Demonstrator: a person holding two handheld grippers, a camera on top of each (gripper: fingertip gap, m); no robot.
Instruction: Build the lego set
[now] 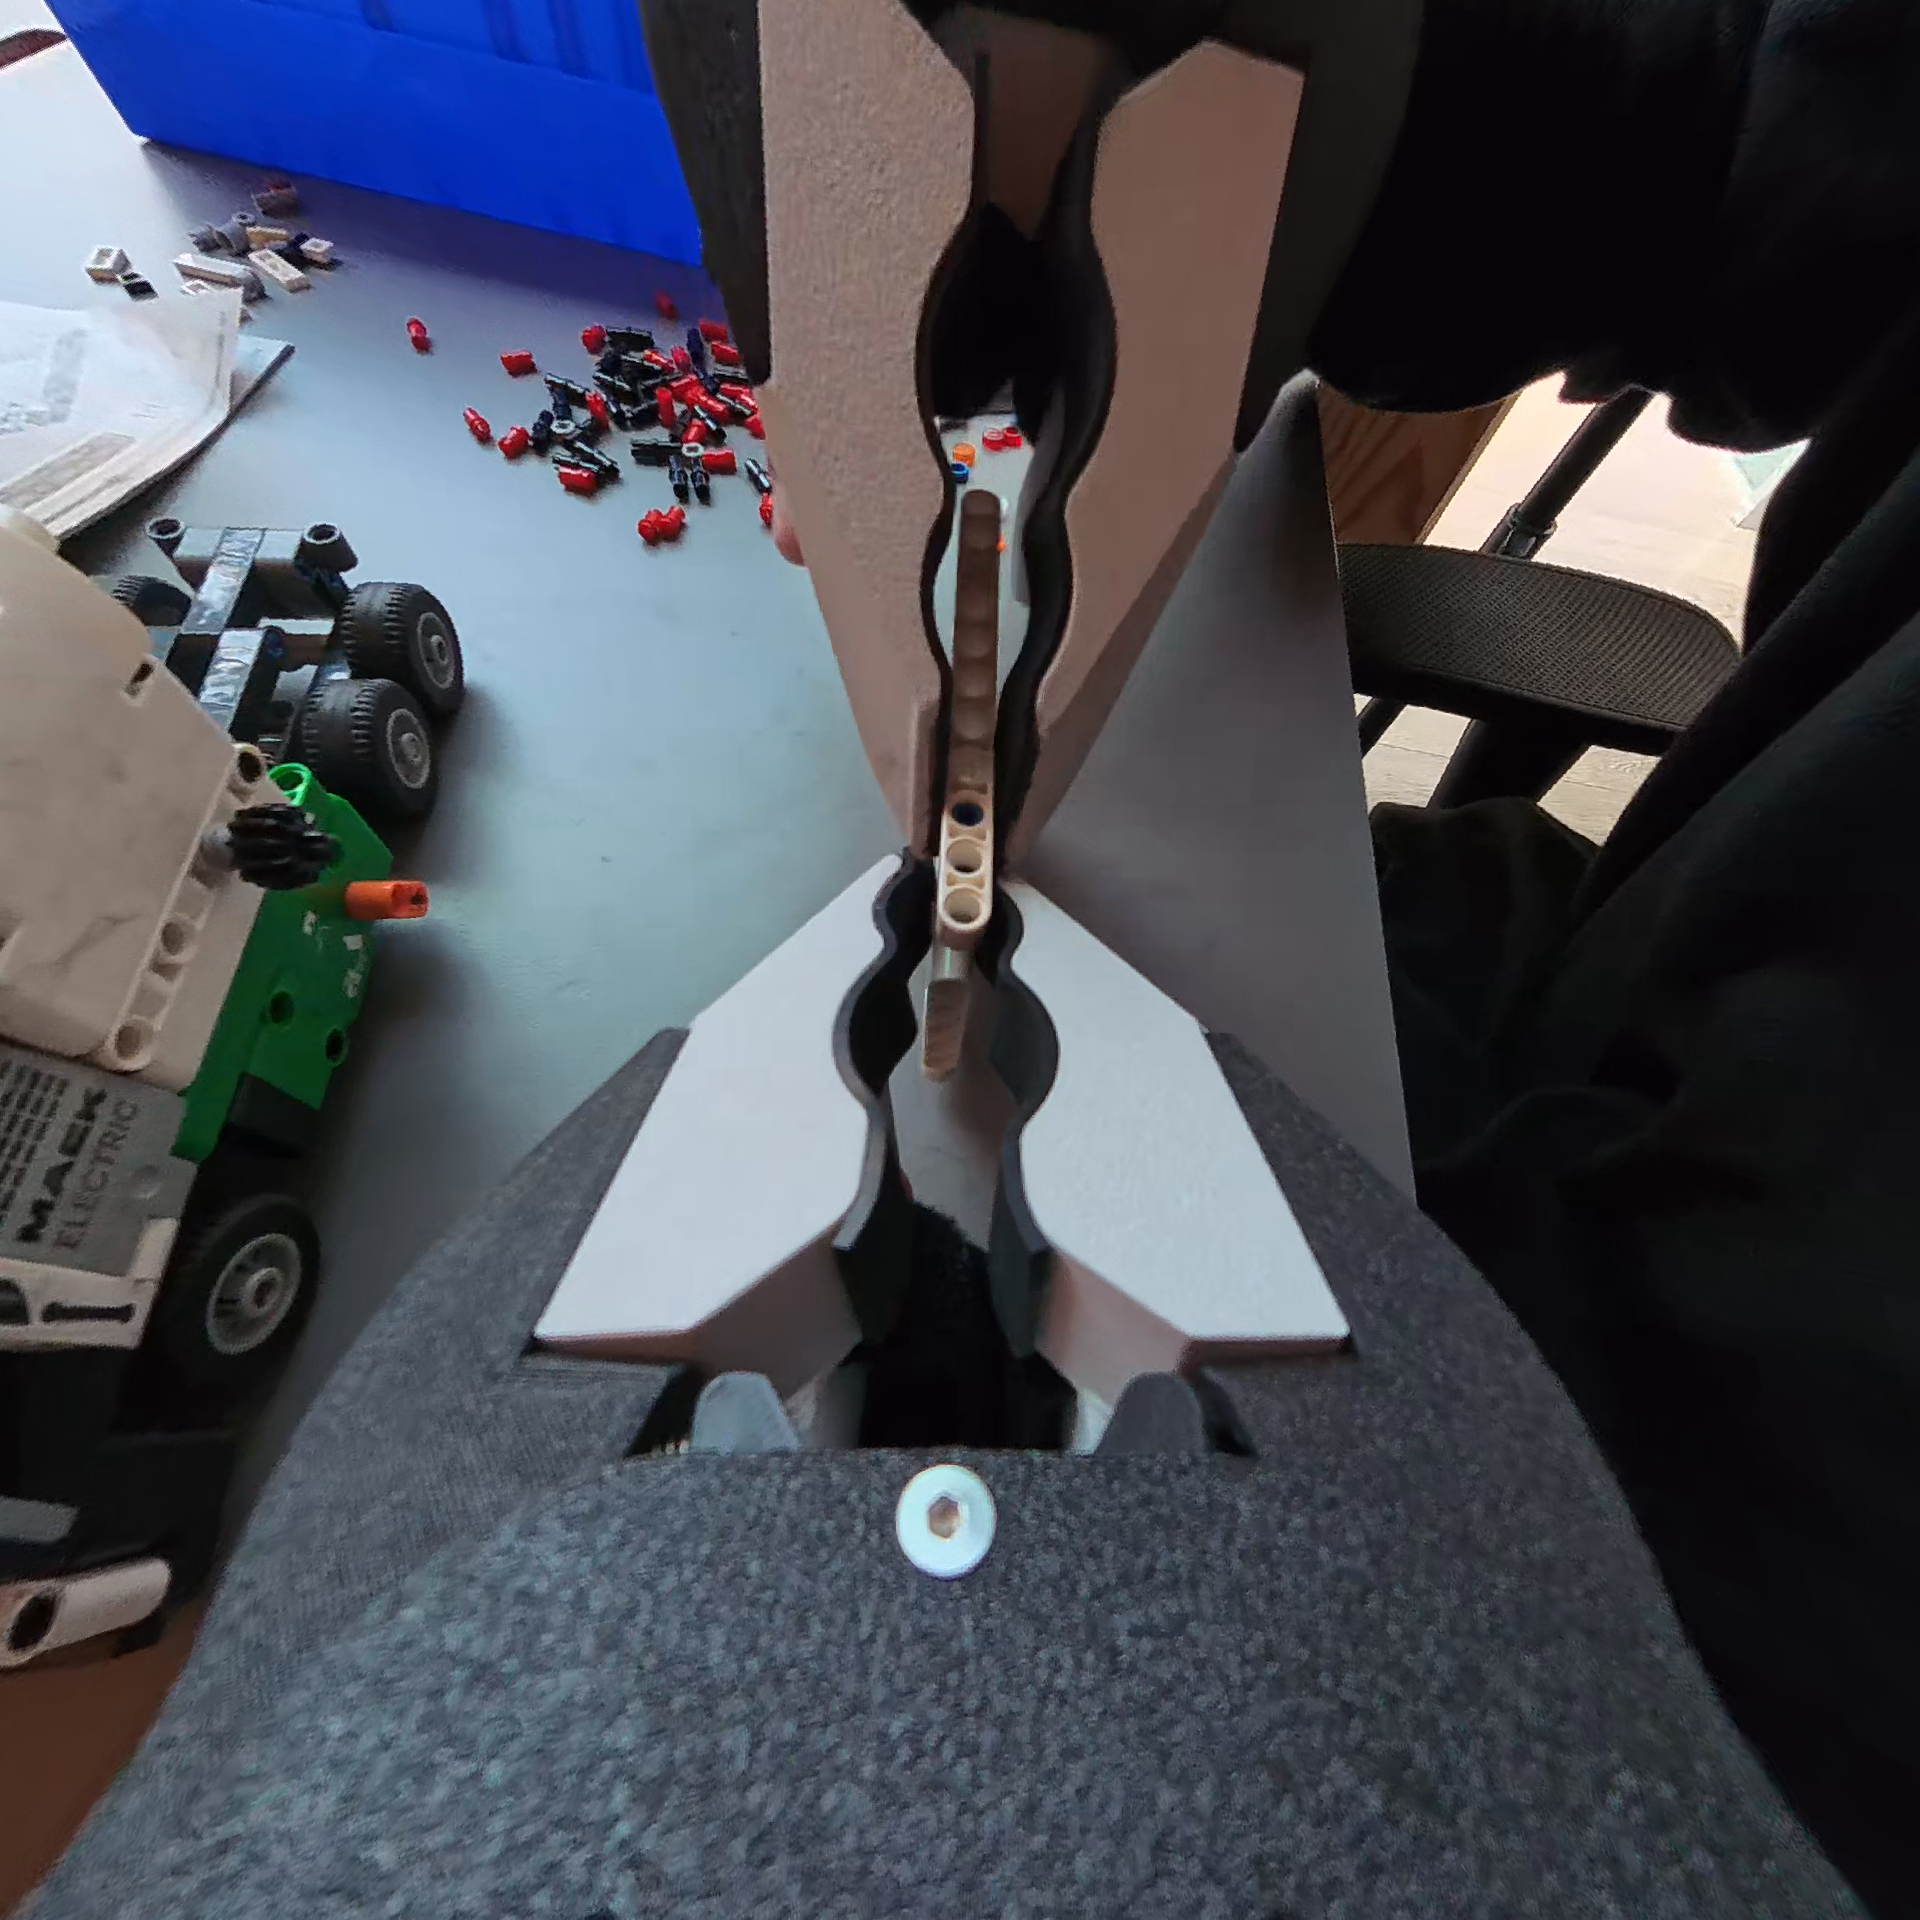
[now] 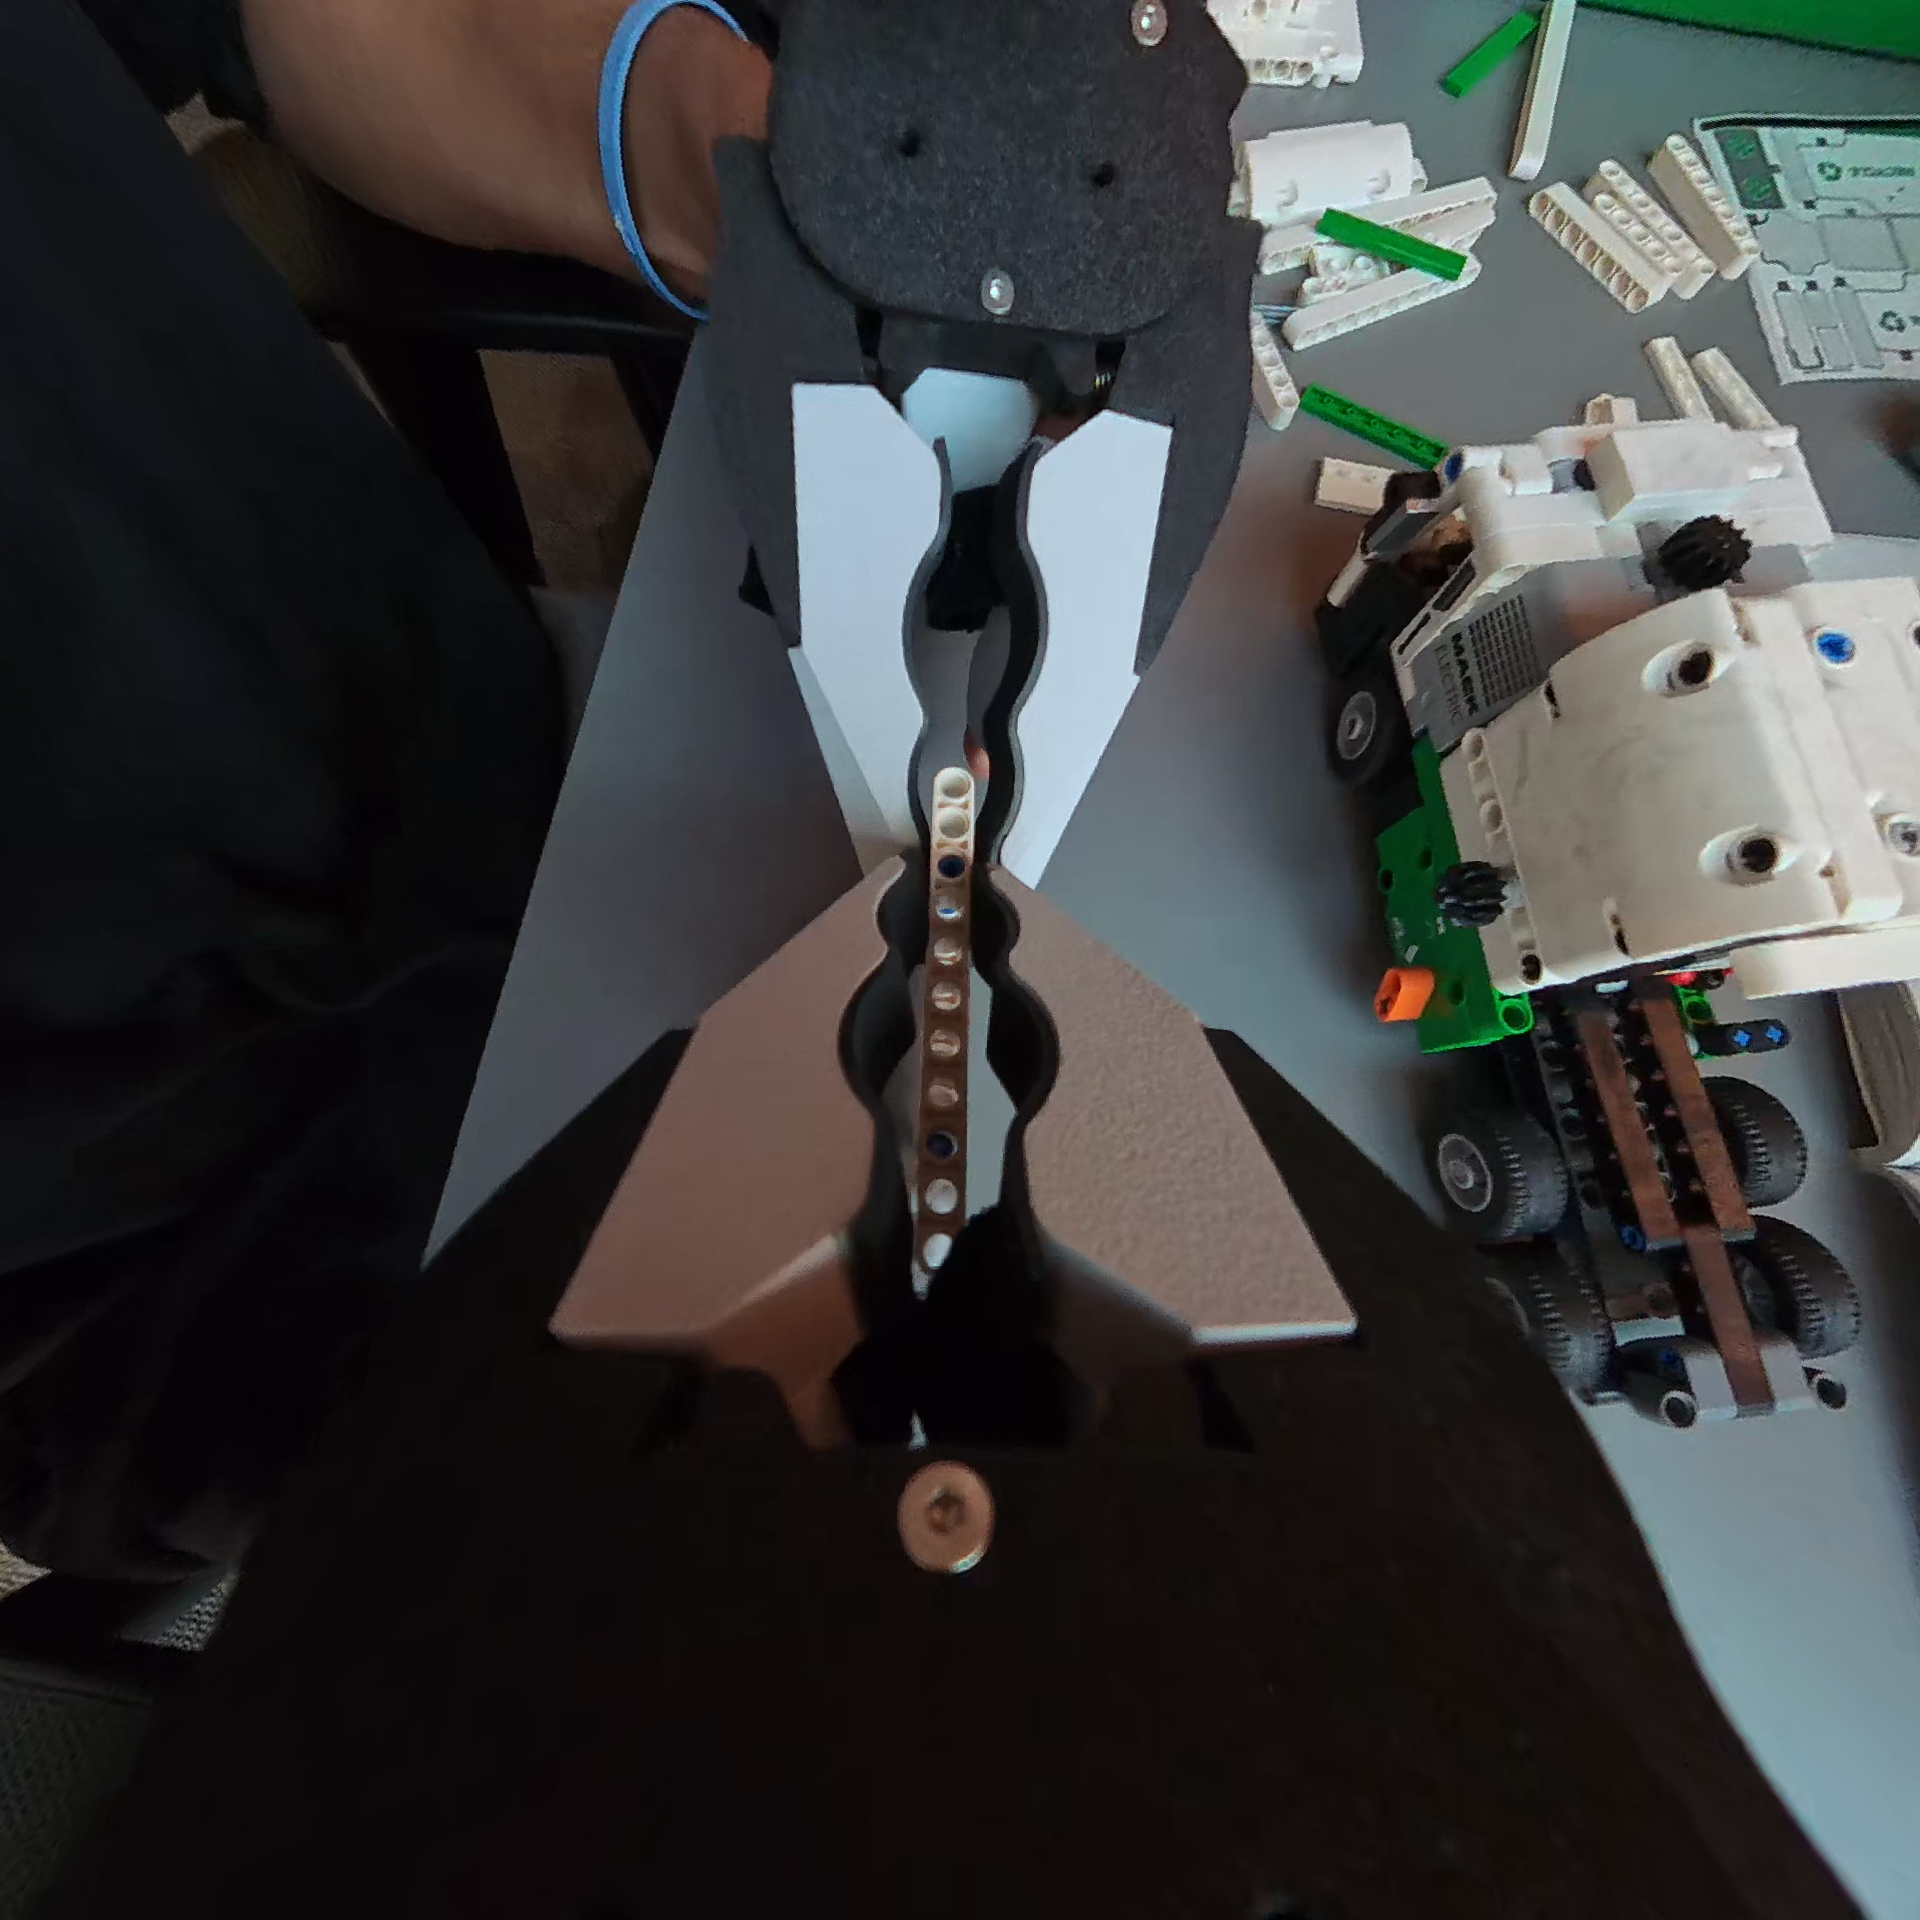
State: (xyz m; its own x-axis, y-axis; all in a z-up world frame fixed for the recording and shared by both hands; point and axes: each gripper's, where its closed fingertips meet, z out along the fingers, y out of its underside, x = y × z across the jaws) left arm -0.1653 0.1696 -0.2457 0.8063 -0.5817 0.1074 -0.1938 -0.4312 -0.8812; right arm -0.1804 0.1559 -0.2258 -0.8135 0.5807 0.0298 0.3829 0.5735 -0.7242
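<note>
Both claws, left (image 1: 961, 883) and right (image 2: 951, 883), clamp one long white beam (image 1: 968, 862) tip to tip. Keep it straight; loosen one claw only.

The two grippers are held tip to tip over the table's edge, a long holed beam (image 1: 964, 873) being clamped between both: the left gripper (image 1: 961, 914) on one end, the right gripper (image 2: 951, 914) on the rest. The truck (image 2: 1621, 831) is set on the table (image 1: 644, 727) beside them. Farther in, a scatter of small pins (image 1: 644, 416) is spread before a bin (image 1: 416, 104), with a booklet (image 1: 104, 405) nearby. Beyond the truck's cab, loose beams (image 2: 1621, 223) and a sticker sheet (image 2: 1839, 249) are laid. A chair (image 1: 1527, 634) is placed off the table's edge.
</note>
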